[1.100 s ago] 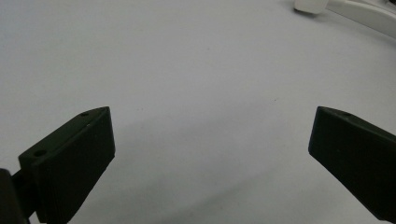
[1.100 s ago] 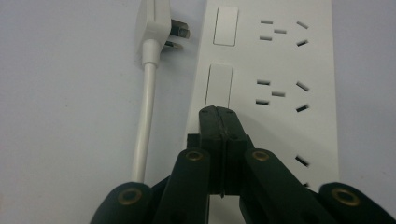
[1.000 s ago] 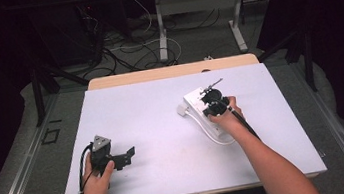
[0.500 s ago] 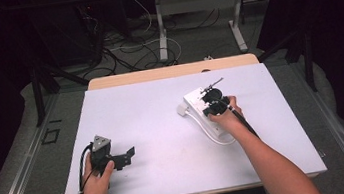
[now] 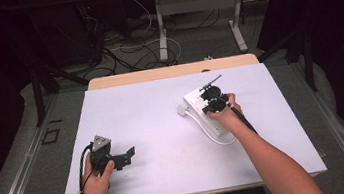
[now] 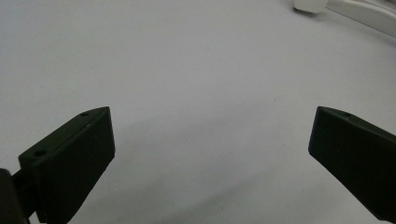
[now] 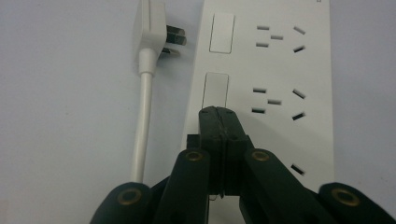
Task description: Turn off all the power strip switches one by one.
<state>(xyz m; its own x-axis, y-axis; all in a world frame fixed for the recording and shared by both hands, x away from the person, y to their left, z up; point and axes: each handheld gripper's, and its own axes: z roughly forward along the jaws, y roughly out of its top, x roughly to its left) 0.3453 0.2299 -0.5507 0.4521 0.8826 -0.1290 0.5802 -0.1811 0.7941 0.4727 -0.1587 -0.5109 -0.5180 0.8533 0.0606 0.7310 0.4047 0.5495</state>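
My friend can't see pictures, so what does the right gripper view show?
A shut black claw presses its tip on a rocker switch of a white power strip. The strip's own white plug lies unplugged beside it on the pale table.

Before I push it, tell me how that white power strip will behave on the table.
The power strip is a flat, rigid slab, so it should slide rather than tip or roll. Its smooth casing on the smooth table probably offers little grip. The white cord curves loosely beside it, so it likely drags limply. The right claw, shut, rests on a rocker switch.
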